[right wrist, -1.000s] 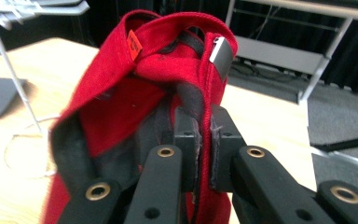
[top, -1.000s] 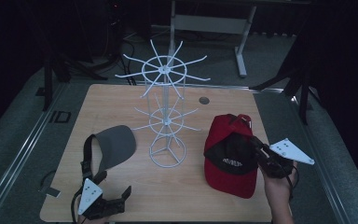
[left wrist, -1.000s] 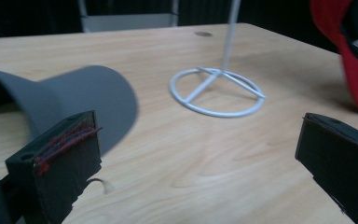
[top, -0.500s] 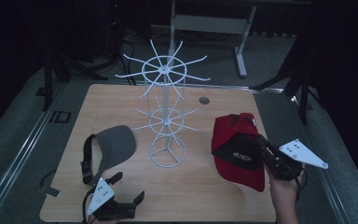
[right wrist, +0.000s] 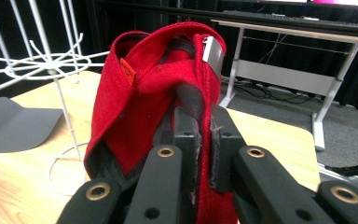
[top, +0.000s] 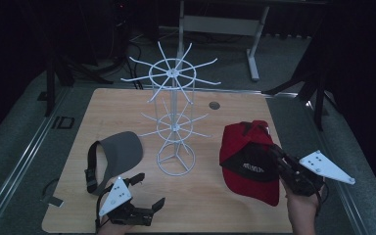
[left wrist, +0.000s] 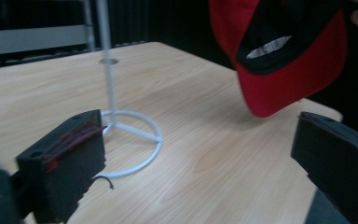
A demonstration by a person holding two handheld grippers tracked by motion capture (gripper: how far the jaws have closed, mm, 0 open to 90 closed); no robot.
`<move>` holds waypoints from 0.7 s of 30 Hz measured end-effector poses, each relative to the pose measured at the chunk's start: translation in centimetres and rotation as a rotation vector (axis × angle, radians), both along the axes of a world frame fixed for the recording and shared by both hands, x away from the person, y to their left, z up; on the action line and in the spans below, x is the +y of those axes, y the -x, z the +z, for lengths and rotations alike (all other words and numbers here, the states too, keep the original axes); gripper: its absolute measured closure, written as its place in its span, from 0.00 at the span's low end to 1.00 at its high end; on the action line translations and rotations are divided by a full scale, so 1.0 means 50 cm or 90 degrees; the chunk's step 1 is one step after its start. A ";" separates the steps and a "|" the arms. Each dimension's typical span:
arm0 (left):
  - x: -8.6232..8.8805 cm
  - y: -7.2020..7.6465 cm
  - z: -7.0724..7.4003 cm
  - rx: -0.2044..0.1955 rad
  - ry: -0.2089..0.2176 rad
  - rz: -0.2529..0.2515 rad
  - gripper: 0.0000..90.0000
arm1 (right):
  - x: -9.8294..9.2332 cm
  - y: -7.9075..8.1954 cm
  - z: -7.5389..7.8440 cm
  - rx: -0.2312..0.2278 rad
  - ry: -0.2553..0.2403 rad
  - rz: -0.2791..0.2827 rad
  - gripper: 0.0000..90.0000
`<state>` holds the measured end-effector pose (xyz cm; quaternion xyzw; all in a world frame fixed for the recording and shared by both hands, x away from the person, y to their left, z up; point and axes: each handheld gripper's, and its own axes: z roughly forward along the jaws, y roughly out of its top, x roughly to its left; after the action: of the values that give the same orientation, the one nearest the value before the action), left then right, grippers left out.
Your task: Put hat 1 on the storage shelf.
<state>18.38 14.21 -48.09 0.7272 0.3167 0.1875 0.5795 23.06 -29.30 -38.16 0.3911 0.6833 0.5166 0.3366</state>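
red cap [top: 248, 156] with black underbrim and white lettering, crumpled, pinched at its edge in right gripper [top: 277, 157], lifted at table's right side, grey visor [top: 117, 154] flat on tabletop left of white wire rack [top: 175, 122]

Light wooden bench [top: 127, 105] with a small round hole [top: 214, 105] near its far edge. A white wire rack [top: 175, 122] stands at centre on a ring base; a grey visor [top: 115, 156] lies flat just left of it.
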 end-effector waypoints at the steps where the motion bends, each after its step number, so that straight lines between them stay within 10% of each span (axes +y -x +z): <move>1: -0.006 -0.002 0.006 -0.001 0.002 -0.013 0.05 | 0.001 0.002 0.001 0.000 -0.001 0.004 0.93; 21: -0.123 -0.037 0.115 -0.047 -0.013 -0.141 0.07 | 0.003 0.048 0.023 -0.015 -0.023 0.045 0.93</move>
<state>20.22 8.06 -42.33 0.7562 0.2111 0.1526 0.6003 20.67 -29.15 -37.03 0.3667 0.6831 0.5451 0.3189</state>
